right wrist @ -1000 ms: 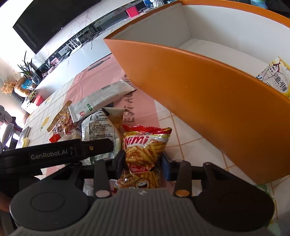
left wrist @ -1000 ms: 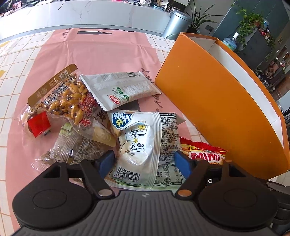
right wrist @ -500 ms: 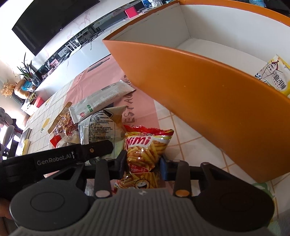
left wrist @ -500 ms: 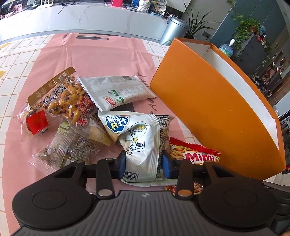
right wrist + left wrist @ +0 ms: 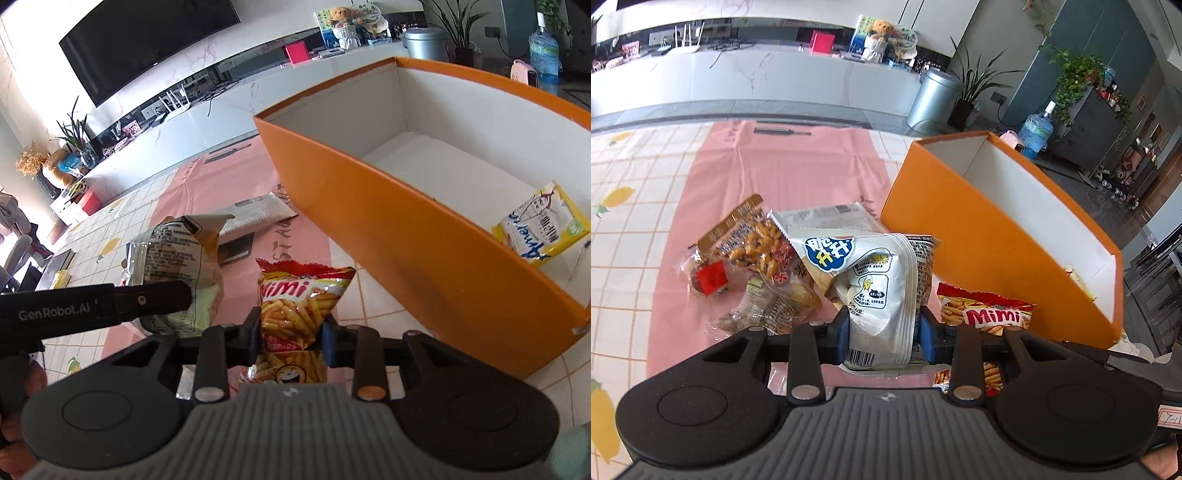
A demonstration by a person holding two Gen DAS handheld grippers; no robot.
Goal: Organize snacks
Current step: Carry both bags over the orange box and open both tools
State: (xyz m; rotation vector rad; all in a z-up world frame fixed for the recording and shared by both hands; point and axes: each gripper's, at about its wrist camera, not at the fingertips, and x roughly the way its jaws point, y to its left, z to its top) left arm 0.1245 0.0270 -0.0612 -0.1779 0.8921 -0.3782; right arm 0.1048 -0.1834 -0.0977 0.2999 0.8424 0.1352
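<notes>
My left gripper (image 5: 882,332) has its blue pads pressed on a white snack packet with a blue label (image 5: 875,280), held above the table, and its jaws are still closing. In the right wrist view that packet (image 5: 177,258) hangs from the left gripper's finger (image 5: 147,301). My right gripper (image 5: 291,332) squeezes a red and yellow Mimi stick-snack packet (image 5: 301,301), also lifted, its jaws still closing too. The Mimi packet (image 5: 990,314) shows just right of the left gripper. An open orange box (image 5: 406,240) stands to the right, with a yellow packet (image 5: 543,229) inside.
On the pink runner (image 5: 783,173) lie a peanut packet (image 5: 753,247), a small red-labelled sweet (image 5: 709,277), clear-wrapped sweets (image 5: 764,310) and a flat grey-white packet (image 5: 827,218). The box's near wall (image 5: 979,258) rises close on the right. Checked tablecloth surrounds the runner.
The left jaws went from wide open to closed on the white packet, and the right jaws tightened on the Mimi packet. Both grippers rose, lifting their packets off the table.
</notes>
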